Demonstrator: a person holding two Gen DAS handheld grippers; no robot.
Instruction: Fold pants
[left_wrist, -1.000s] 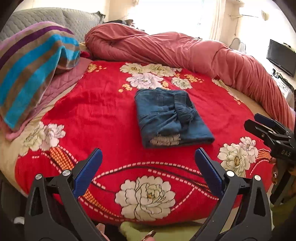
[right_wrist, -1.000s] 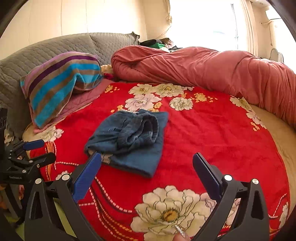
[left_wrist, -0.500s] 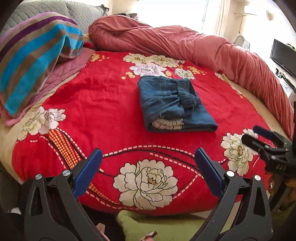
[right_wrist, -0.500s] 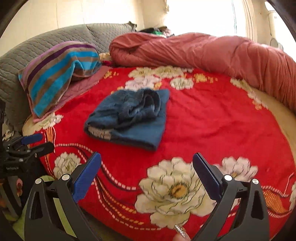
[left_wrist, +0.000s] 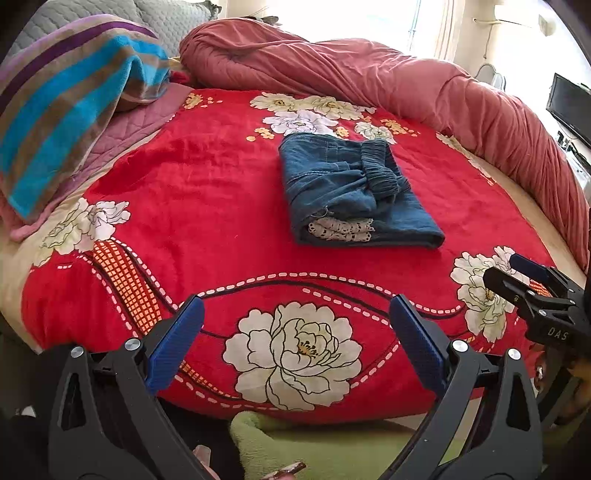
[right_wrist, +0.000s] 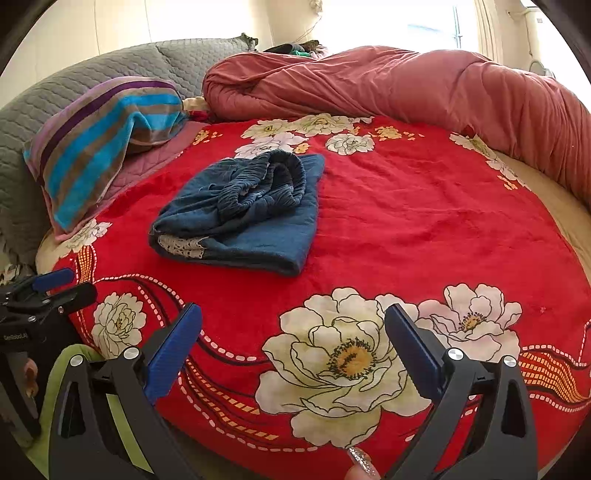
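1. Since the earlier frames both cameras are pulling back toward the near edge of the bed: the folded blue jeans are sitting farther up in each view, and more of the big white flower print is showing in front of the fingers.
2. The jeans are lying as a compact rectangle near the middle of the red floral blanket, the elastic waistband bunching on top and a lace-trimmed hem peeking out at the near end; the fold appears finished, which would explain why nothing is touching them.
3. The left hand-held gripper is hanging over the bed's near edge, jaws spread wide and empty, well apart from the jeans.
4. The right hand-held gripper is doing the same, jaws parted with nothing between them.
5. Farther out, a striped towel is resting against the grey headboard, and a rolled pink duvet is curving along the far side, clear of the folding space.
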